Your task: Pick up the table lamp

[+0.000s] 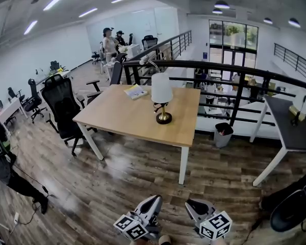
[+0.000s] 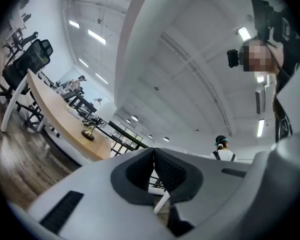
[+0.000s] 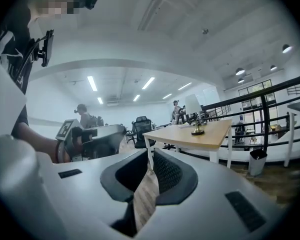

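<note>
The table lamp (image 1: 162,98) has a white shade and a brass foot, and it stands upright on the far middle of the light wooden table (image 1: 127,119). Both grippers are low at the bottom edge of the head view, well short of the table and over the wooden floor. My left gripper (image 1: 154,202) is shut with nothing in it, and so is my right gripper (image 1: 193,204). In the left gripper view the jaws (image 2: 153,152) meet at the tip, and the lamp's foot (image 2: 88,134) is small and far off. The right gripper (image 3: 150,152) points towards the distant lamp (image 3: 194,115).
A yellow booklet (image 1: 136,91) lies on the table behind the lamp. A black office chair (image 1: 61,106) stands at the table's left. A black railing (image 1: 219,69) runs behind, with a bin (image 1: 223,135) below it. Another desk (image 1: 290,129) is at the right. People (image 1: 110,41) stand far back.
</note>
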The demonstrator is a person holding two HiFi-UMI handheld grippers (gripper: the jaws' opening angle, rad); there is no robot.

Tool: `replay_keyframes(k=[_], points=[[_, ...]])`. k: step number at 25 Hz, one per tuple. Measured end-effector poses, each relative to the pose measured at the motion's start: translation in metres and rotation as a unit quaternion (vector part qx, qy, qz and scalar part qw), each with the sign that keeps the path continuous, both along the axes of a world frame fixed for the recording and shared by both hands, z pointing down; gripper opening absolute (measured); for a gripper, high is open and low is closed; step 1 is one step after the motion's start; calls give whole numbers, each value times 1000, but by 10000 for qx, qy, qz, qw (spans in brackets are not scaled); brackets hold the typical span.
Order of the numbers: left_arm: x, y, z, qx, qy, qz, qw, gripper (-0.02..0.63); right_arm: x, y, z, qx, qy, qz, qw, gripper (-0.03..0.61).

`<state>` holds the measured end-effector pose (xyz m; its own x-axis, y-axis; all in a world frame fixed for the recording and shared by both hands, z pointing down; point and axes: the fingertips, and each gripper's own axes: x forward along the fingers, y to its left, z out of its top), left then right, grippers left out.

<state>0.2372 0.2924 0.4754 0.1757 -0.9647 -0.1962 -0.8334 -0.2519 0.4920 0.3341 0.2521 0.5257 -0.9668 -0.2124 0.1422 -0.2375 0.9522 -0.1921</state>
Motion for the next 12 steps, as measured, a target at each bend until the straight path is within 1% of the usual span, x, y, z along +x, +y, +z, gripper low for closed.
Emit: replay_keyframes(k=[7,12], points=[[-56,-39,2,-66,159,138,9998,11,-51,-37,3,-161,65,232,9996,57],[-90,-52,2,-46,167,192,9997,11,-83,-59,6,-237,-3,460,9987,57]])
